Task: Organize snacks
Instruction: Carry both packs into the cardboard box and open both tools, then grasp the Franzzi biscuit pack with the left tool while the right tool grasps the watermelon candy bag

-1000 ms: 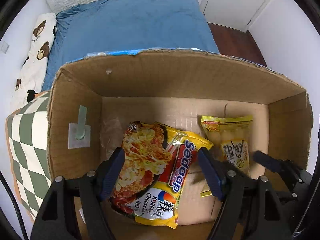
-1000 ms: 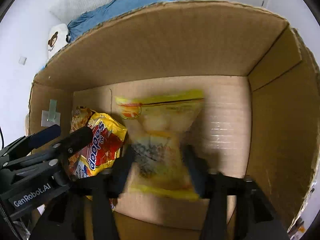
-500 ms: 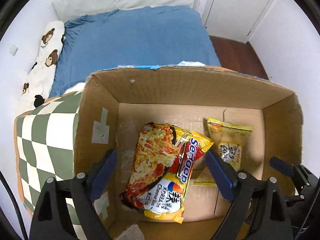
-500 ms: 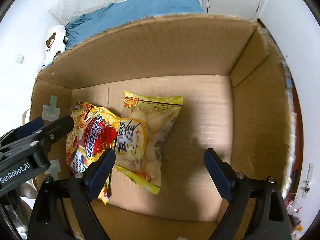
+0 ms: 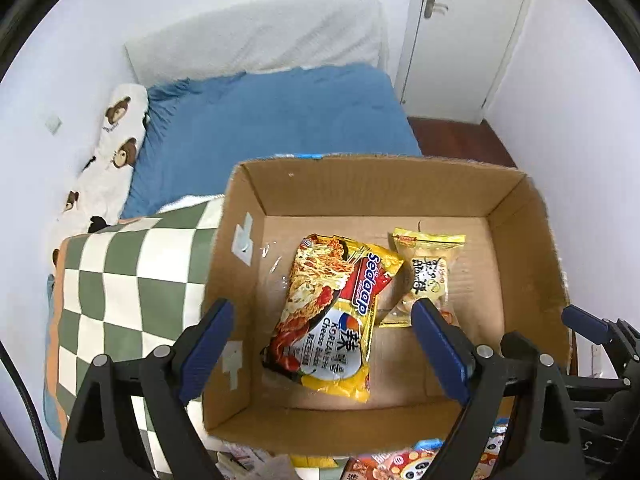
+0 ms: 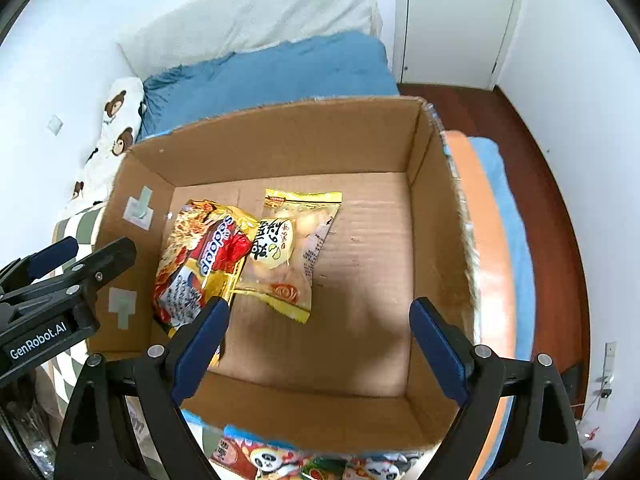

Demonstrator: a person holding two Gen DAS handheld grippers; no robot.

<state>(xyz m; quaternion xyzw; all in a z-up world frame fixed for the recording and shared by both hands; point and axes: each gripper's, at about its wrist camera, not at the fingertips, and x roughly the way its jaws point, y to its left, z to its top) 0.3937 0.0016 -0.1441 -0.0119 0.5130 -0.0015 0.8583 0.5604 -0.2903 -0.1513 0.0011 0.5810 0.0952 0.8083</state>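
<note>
Left gripper (image 5: 320,328): fingers spread wide, nothing pinched; held above the cardboard box (image 5: 376,188), pointing steeply down.
Right gripper (image 6: 318,326): fingers spread wide, nothing pinched; held over the bare right half of the box floor.
Noodle packet (image 5: 334,312): lies flat on the box floor, seen between the left gripper's fingers; its lower end is covered by the right gripper's left finger in the right wrist view.
Yellow snack bag (image 6: 290,248): lies just right of the noodle packet, edges overlapping; which one is on top cannot be made out. Lower end hidden behind the left gripper's right finger.
Loose snack packets (image 6: 320,462): below the near box wall, cut off by the frame edge and the gripper bodies; panda print made out, count not readable.
Checked cloth (image 5: 120,280): left of the box, partly hidden by it.
Blue bedding (image 5: 272,120): beyond the box's far wall.
</note>
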